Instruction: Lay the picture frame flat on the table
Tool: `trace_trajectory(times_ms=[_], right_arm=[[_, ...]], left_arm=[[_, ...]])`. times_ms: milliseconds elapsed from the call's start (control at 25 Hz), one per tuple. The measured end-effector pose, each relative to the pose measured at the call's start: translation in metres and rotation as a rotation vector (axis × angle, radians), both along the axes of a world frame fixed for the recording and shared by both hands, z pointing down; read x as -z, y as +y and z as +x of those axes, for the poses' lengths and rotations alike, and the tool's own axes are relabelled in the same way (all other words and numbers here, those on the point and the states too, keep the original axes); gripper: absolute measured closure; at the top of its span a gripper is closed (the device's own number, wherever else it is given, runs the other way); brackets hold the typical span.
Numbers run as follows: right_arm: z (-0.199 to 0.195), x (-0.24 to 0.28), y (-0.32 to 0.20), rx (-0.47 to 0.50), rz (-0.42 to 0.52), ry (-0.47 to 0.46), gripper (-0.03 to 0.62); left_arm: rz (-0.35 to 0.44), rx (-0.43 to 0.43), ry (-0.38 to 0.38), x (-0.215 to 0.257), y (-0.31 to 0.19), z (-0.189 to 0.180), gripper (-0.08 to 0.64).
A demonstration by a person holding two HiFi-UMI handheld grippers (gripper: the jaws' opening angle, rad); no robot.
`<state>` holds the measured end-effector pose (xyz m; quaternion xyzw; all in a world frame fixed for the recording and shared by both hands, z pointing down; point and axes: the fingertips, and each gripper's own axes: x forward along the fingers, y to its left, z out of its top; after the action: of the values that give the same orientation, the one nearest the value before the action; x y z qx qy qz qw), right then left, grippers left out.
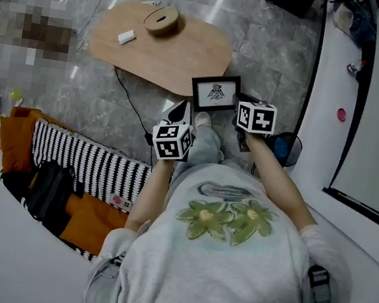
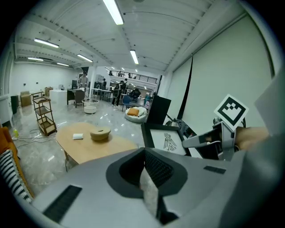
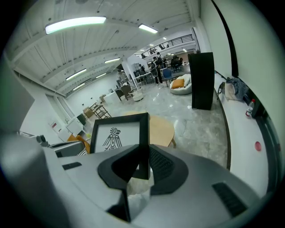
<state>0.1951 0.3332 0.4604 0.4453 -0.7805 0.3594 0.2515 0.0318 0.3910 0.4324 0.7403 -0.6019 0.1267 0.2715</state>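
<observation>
A black picture frame (image 1: 215,92) with a white mat and a dark bird figure hangs upright in the air, beyond the near edge of the oval wooden table (image 1: 169,52). My right gripper (image 1: 237,108) is shut on the frame's right edge; in the right gripper view the frame (image 3: 118,136) stands between the jaws of that gripper (image 3: 142,153). My left gripper (image 1: 179,114) hovers left of and below the frame, touching nothing. Its jaws (image 2: 143,153) look closed and empty, with the frame (image 2: 167,140) and the right gripper (image 2: 200,140) ahead of them.
On the table lie a round wooden bowl (image 1: 161,19) and a small white block (image 1: 126,36). A black cable (image 1: 129,103) runs across the marble floor. A striped cushion (image 1: 83,156) and orange cushions (image 1: 19,136) sit at the left; a white counter (image 1: 336,113) curves along the right.
</observation>
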Motion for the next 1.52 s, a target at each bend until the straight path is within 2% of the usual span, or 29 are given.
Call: trace_trajectory(times_ms=[480, 880, 1200, 1520], right_arm=[[-0.028, -0.010, -0.086, -0.019, -0.056, 0.017, 0.518], [-0.059, -0.005, -0.155, -0.023, -0.040, 0.004, 0.518], [-0.067, -0.007, -0.191, -0.047, -0.045, 0.030, 0.518], [-0.072, -0.006, -0.211, -0.071, -0.046, 0.041, 0.518]], left_arm=[[-0.055, -0.020, 0.029, -0.015, -0.086, -0.027, 0.543], [-0.050, -0.031, 0.029, -0.013, -0.157, -0.053, 0.544], [-0.067, -0.036, 0.055, -0.024, -0.189, -0.069, 0.544], [-0.027, -0.057, 0.064, -0.014, -0.220, -0.079, 0.543]])
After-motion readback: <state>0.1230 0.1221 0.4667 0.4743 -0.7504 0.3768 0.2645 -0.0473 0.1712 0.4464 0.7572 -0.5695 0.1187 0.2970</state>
